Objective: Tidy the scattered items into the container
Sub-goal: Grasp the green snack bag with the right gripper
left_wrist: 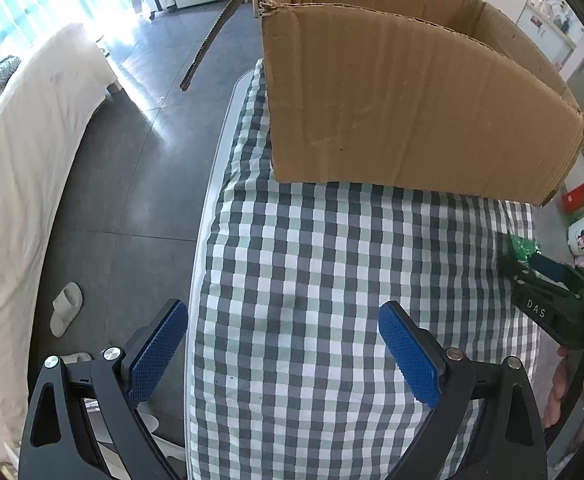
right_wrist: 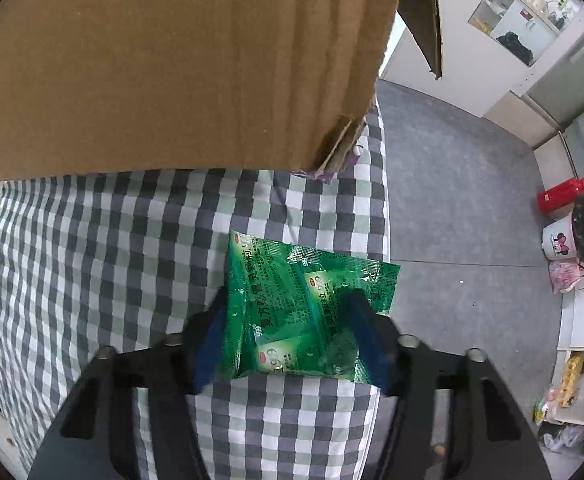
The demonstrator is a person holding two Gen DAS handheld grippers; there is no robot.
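A brown cardboard box [left_wrist: 403, 92] stands on a checked cloth [left_wrist: 311, 280] at the far end of the surface; it also fills the top of the right wrist view [right_wrist: 180, 64]. My right gripper [right_wrist: 288, 312] is shut on a green foil packet [right_wrist: 292, 300], held just above the cloth in front of the box's near right corner. It also shows at the right edge of the left wrist view [left_wrist: 531, 264], with the packet [left_wrist: 523, 246] in its tips. My left gripper [left_wrist: 280, 344] is open and empty over the cloth's near left edge.
A white bed [left_wrist: 24, 184] lies left across a strip of dark floor, with a slipper [left_wrist: 66, 308] on it. Right of the surface are grey floor, a red flask [right_wrist: 563, 196], a white mug [right_wrist: 559, 240] and shelves. A purple item [right_wrist: 323, 176] peeks from under the box corner.
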